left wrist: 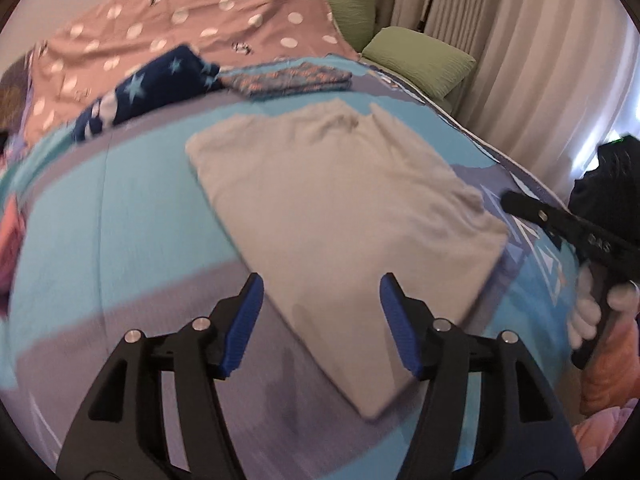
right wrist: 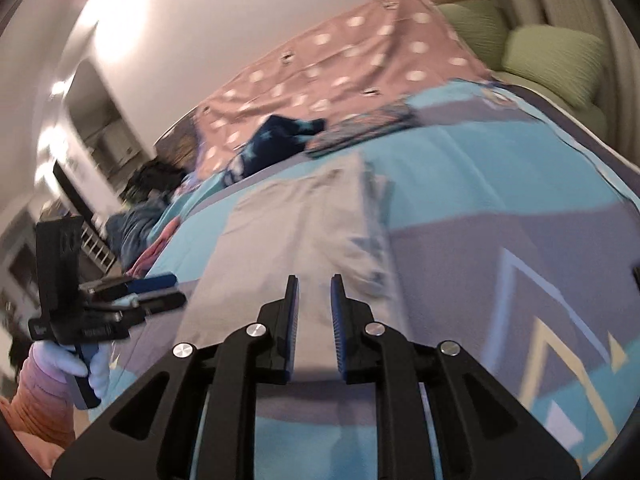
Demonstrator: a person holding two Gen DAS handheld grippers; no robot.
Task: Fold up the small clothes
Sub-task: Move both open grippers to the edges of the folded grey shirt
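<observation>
The beige garment, centre frame, looks soft and limp; best pinched at its corners. Left gripper spread; right gripper narrowly parted, both empty.

Motion blur smears the folded pale grey cotton garment in the right wrist view, hiding its right edge. The dark navy star-printed cloth is blurred too. The black right gripper is cut off at the left wrist view's edge, its jaws hidden.

1. Daylight is glowing through the curtains, right edge blowing out.
2. Glare is blooming on the wall.
3. Motion blur is smearing both views; fisheye is bending edges.
</observation>
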